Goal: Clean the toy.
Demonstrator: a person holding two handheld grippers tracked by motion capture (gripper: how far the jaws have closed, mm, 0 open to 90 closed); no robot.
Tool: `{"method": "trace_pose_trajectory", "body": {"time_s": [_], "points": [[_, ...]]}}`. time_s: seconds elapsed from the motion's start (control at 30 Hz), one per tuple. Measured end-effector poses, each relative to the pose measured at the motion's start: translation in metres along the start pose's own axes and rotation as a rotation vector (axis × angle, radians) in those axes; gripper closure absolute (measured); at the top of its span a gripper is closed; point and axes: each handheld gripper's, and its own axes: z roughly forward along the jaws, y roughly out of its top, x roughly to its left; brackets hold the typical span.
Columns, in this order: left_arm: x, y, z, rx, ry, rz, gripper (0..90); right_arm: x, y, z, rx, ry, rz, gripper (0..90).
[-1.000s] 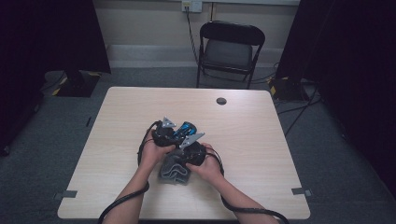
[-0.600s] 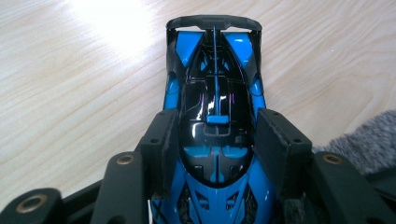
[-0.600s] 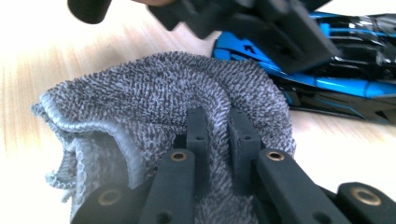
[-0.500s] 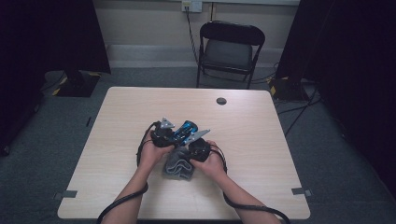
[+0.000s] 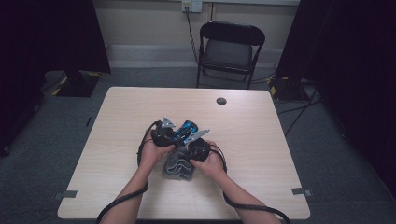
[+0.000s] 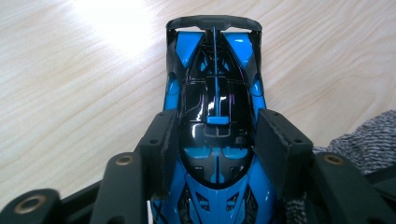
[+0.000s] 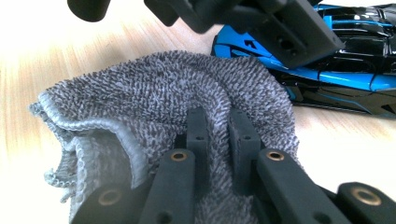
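The fingers (image 6: 161,149) of the left gripper (image 6: 212,154) stand on either side of a blue and black toy car (image 6: 215,107), their pads against its flanks at the cabin — a grasp across the car's middle, though the jaws have just been opening a little and how hard they press is hard to judge. The car lies lengthwise along the jaws, its dark rear wing at the far end, on the pale wooden table (image 6: 70,84).

The right gripper (image 7: 217,140) has its two jaws pinched close together on a fold of grey terry cloth (image 7: 140,102), which bunches up between and around them. In the right gripper view the cloth lies just beside the car, with the left gripper's jaw above it.

From the high view both hands meet near the table's front middle: the car sits between the two grippers and the cloth lies bunched just in front of it, under the person's right hand (image 5: 208,161).
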Motion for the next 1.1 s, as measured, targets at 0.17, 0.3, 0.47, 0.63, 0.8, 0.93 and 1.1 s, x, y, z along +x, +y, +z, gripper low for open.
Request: {"method": "trace_pose_trajectory", "body": {"time_s": [0.17,0.3,0.47,0.63,0.8,0.93,1.1], "points": [[0.000,0.006,0.006,-0.006,-0.009,-0.011,45.7,0.000,-0.001,0.000,-0.007,0.000,0.003,81.1],[0.000,0.013,0.010,-0.002,-0.008,-0.004,47.8,-0.001,-0.002,0.000,-0.014,0.007,0.005,81.1],[-0.001,0.017,0.016,0.002,-0.006,-0.009,46.6,-0.001,-0.003,0.000,-0.020,0.010,0.013,81.1],[-0.002,0.017,0.018,0.014,-0.012,0.012,47.4,-0.002,-0.004,0.000,-0.025,0.015,0.021,81.1],[-0.003,0.018,0.017,0.020,-0.006,0.000,47.7,-0.002,-0.004,0.001,-0.026,0.011,0.025,81.1],[-0.003,0.017,0.017,0.019,-0.005,-0.003,47.7,0.000,-0.004,0.000,-0.029,0.000,0.025,81.1],[-0.003,0.015,0.016,0.013,-0.001,0.008,47.7,-0.002,-0.003,-0.001,-0.025,-0.004,0.035,81.1]]}}
